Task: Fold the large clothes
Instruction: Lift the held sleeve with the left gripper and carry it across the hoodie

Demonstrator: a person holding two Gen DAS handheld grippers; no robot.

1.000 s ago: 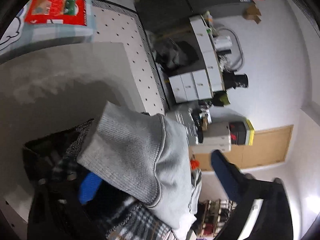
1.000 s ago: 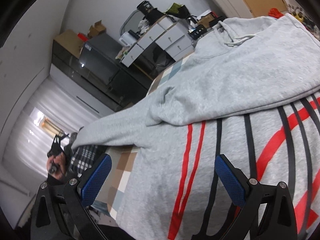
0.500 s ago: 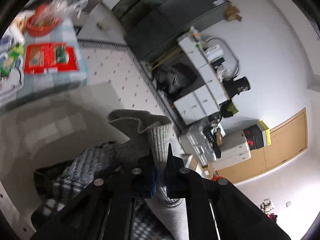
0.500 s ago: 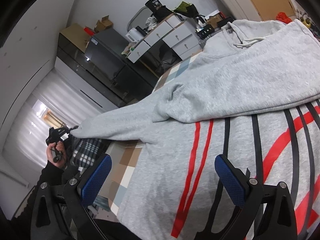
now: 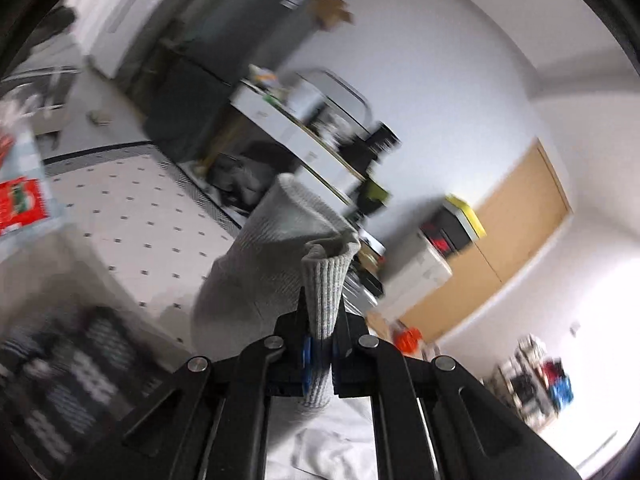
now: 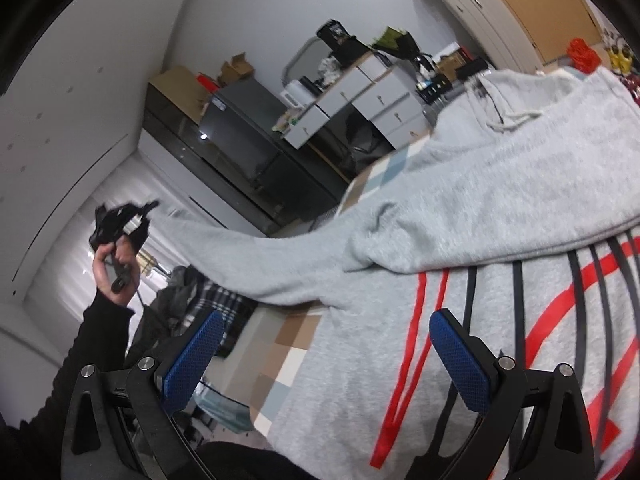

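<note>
A second ago my left gripper (image 5: 318, 350) stood open over the cuff (image 5: 324, 276) down by the laundry pile; since then it has closed on the ribbed cuff and I have lifted it up and out, so the sleeve (image 6: 256, 260) now runs in a long line from my raised left hand (image 6: 116, 268) to the hoodie (image 6: 500, 184). My right gripper (image 6: 326, 354) has barely shifted: its jaws stand wide apart with nothing between the pads, hovering over the grey striped garment (image 6: 400, 380) that lies under the hoodie.

The hoodie lies spread on the checked table (image 6: 292, 340), its drawstring (image 6: 508, 118) end away from me, and the held sleeve hangs off the table edge, above the plaid clothes (image 6: 218, 300) heaped beside it.

I judge the step in hand is to bring this sleeve in across the body. To do it well I should keep the cuff pinched flat, since it already bunches above the jaws, and carry it over in a low arc so the sleeve lays down without a twist. The fold line wants to fall at the shoulder seam, so my right gripper could press there to stop the whole body sliding toward my left. I should keep light tension only; a hard pull would drag the hoodie off the striped piece and crease both.
</note>
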